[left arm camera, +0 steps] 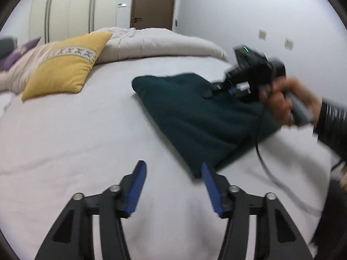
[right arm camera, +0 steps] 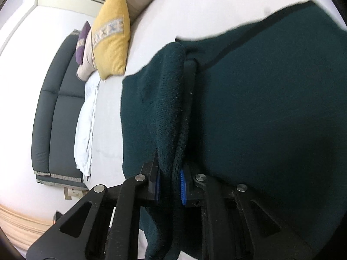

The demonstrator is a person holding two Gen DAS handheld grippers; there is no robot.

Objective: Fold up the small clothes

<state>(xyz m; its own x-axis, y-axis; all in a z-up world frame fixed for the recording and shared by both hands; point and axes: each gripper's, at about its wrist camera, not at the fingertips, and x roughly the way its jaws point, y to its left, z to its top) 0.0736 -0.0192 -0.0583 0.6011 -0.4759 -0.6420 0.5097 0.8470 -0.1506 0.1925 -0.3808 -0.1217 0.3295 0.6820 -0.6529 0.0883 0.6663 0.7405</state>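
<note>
A dark green knitted garment point(left arm camera: 195, 117) lies on the white bed sheet point(left arm camera: 76, 130), spread in a rough triangle. My left gripper point(left arm camera: 173, 164) stands open just in front of its near corner, with nothing between the blue pads. My right gripper point(left arm camera: 208, 93), held by a hand point(left arm camera: 279, 101), is at the garment's far right part. In the right wrist view the right gripper point(right arm camera: 170, 173) is shut on a raised fold of the green garment point(right arm camera: 271, 108). The fabric drapes over and hides its fingertips.
A yellow cushion point(left arm camera: 65, 65) and purple and beige pillows lie at the bed's left; the yellow cushion point(right arm camera: 110, 39) also shows beside the dark headboard point(right arm camera: 56, 108). A bunched beige duvet point(left arm camera: 151, 43) lies behind. A black cable point(left arm camera: 260, 158) trails from the right gripper.
</note>
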